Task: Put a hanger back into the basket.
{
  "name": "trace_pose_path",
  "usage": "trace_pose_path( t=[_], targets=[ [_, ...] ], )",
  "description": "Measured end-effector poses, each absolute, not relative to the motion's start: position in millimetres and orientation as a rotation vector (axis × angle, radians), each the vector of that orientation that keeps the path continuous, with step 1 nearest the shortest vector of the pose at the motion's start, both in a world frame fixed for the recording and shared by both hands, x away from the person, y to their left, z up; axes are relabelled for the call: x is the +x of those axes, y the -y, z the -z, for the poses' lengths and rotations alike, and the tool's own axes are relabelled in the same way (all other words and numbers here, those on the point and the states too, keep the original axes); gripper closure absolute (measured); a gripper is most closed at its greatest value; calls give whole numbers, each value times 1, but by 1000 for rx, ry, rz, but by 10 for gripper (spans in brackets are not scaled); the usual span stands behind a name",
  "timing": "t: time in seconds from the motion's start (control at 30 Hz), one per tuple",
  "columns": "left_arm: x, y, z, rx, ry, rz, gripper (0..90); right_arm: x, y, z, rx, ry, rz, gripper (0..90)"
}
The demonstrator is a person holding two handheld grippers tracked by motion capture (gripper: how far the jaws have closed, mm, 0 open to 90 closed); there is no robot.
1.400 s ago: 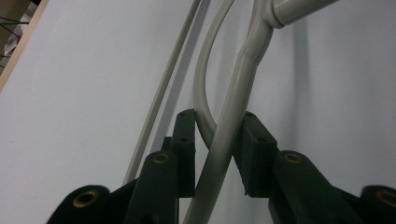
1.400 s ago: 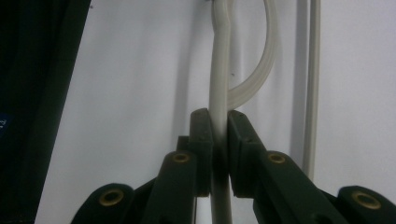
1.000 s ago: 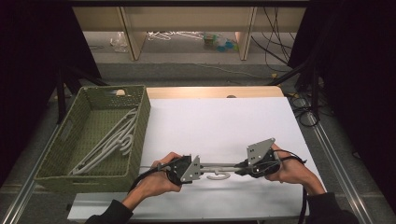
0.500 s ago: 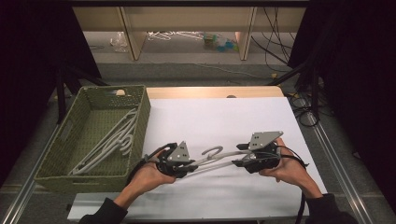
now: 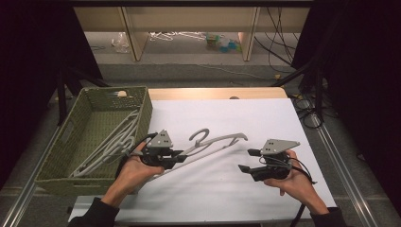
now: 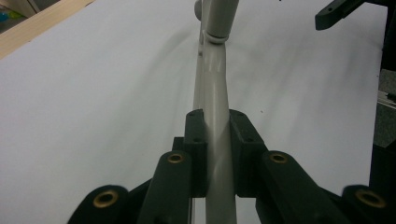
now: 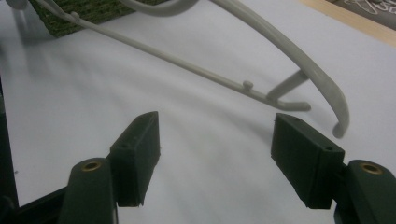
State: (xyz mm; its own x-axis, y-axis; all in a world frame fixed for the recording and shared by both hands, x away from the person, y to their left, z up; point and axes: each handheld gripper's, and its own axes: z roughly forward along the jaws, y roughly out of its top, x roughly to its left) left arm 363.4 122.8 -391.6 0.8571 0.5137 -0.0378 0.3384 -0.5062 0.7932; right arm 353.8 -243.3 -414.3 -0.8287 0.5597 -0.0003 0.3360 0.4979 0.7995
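Observation:
A grey plastic hanger (image 5: 215, 143) hangs in the air over the white table (image 5: 227, 118), held at its left end by my left gripper (image 5: 178, 154). In the left gripper view both pads are shut on the hanger's arm (image 6: 217, 140). My right gripper (image 5: 246, 161) is open to the right of the hanger, apart from it. In the right gripper view the hanger's free end (image 7: 299, 74) floats just beyond the spread fingers (image 7: 137, 154), with nothing between them.
A green woven basket (image 5: 71, 137) stands at the table's left and holds several more grey hangers (image 5: 111, 144). A wooden strip (image 5: 213, 92) runs along the far edge. Shelves and cables lie beyond. A metal rail (image 5: 338, 156) borders the right side.
My right gripper has let go of the hanger and pulled back to the right. My left gripper has carried the hanger up and leftward toward the basket.

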Motion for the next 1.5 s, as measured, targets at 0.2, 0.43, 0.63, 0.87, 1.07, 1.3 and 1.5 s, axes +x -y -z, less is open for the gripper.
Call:
trace_pose_path(
  t=[0.2, 0.43, 0.63, 0.87, 1.07, 1.3, 1.5],
  targets=[
    [364, -129, 383, 2094, -656, -221, 790, 346, 248, 418, 772, -2484, -1258, 340],
    [362, -136, 364, 2026, -693, -190, 790, 337, 250, 418, 767, -2481, -1294, 323],
    [359, -137, 341, 1977, -668, -170, 790, 331, 252, 421, 789, -2489, -1298, 286],
    [360, -141, 318, 1975, -661, -197, 789, 329, 253, 424, 796, -2486, -1299, 247],
    [366, -158, 289, 1954, -673, -276, 789, 328, 254, 426, 796, -2498, -1291, 249],
    [373, -198, 268, 1902, -750, -363, 789, 327, 255, 426, 793, -2499, -1286, 249],
    [378, -236, 273, 1917, -842, -430, 790, 327, 254, 427, 801, -2504, -1288, 251]
  ],
)
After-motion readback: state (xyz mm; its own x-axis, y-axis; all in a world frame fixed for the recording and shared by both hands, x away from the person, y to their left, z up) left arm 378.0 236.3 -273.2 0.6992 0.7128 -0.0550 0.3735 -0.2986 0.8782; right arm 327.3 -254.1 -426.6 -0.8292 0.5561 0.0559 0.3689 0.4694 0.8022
